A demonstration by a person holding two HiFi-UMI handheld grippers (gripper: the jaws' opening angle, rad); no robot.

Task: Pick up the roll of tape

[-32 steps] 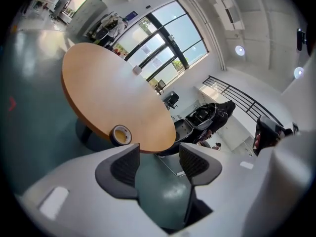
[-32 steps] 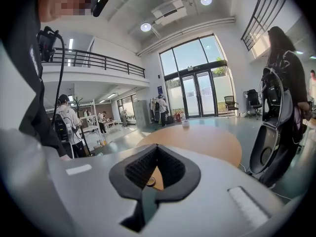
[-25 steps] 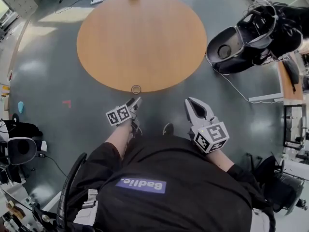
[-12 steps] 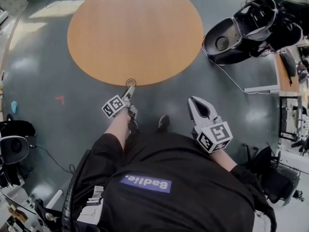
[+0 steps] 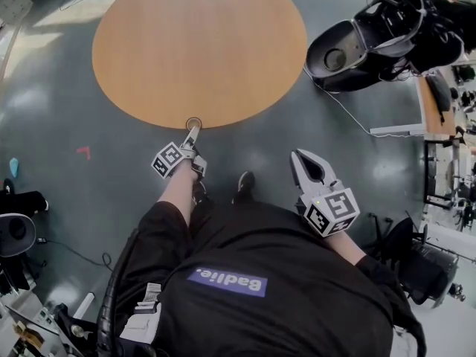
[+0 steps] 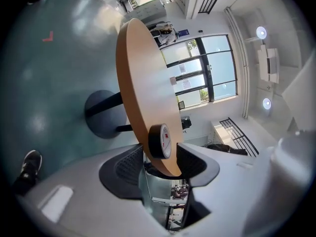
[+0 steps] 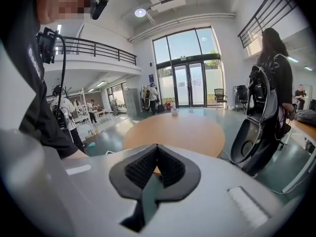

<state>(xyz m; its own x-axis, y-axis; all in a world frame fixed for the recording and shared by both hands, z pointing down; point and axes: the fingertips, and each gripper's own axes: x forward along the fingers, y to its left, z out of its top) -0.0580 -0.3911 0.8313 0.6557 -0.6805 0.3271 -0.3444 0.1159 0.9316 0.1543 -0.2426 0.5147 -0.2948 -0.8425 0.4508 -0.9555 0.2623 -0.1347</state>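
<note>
The roll of tape (image 5: 193,123), black with a pale core, lies flat at the near edge of the round wooden table (image 5: 201,43). My left gripper (image 5: 192,130) reaches over that edge with the roll between its jaws. In the left gripper view the roll of tape (image 6: 159,141) sits between the two dark pads (image 6: 129,163), with gaps on both sides, while the left gripper (image 6: 160,154) is closing. My right gripper (image 5: 299,160) hangs above the floor, off the table, at the right. Its jaws meet with nothing between them, as the right gripper (image 7: 157,151) view also shows.
A black seat-like device (image 5: 372,39) with a cable stands on the floor right of the table, and a person (image 7: 271,78) stands beside it. A red mark (image 5: 83,152) is on the floor at left. My shoe (image 5: 244,182) is under the table's near edge.
My left gripper has moved forward to the table's edge and rolled, so the tape now sits between its jaws. The right gripper has hardly shifted.
</note>
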